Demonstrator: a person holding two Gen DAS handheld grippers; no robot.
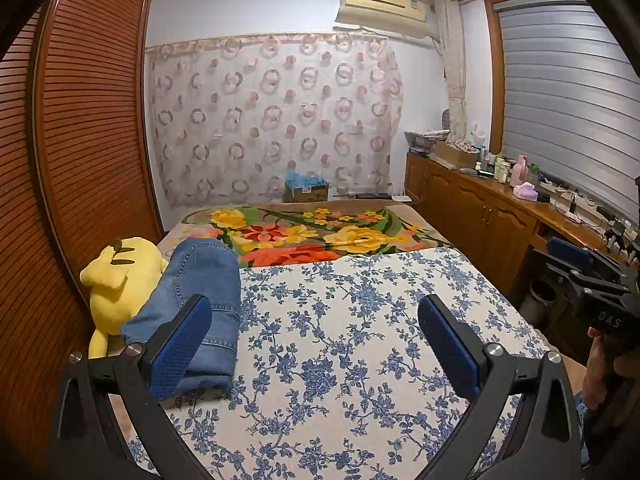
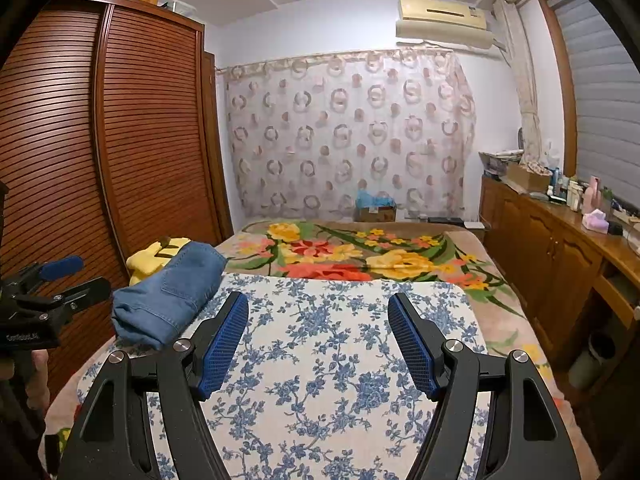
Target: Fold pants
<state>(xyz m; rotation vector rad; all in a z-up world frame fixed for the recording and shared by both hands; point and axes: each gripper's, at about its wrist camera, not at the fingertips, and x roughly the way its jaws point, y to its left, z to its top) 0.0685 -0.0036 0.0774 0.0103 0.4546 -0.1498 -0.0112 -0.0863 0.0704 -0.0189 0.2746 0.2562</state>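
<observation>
Folded blue denim pants (image 1: 200,292) lie at the left edge of the bed, partly resting against a yellow plush toy (image 1: 116,280). My left gripper (image 1: 316,308) hovers over the blue-flowered cover with its jaws wide apart; its left finger overlaps the pants in the picture, and nothing is between the pads. My right gripper (image 2: 317,304) also stands open and empty above the cover, to the right of the pants (image 2: 168,296). Each gripper shows in the other's view: the right one (image 1: 578,268) at the right edge, the left one (image 2: 76,276) at the left edge, each held by a hand.
The white cover with blue flowers (image 2: 340,360) lies over a bright floral blanket (image 2: 360,256). A slatted wooden wardrobe (image 1: 80,140) stands close on the left. A wooden cabinet (image 2: 560,248) with bottles and boxes on top runs along the right. A cardboard box (image 2: 376,210) stands beyond the bed.
</observation>
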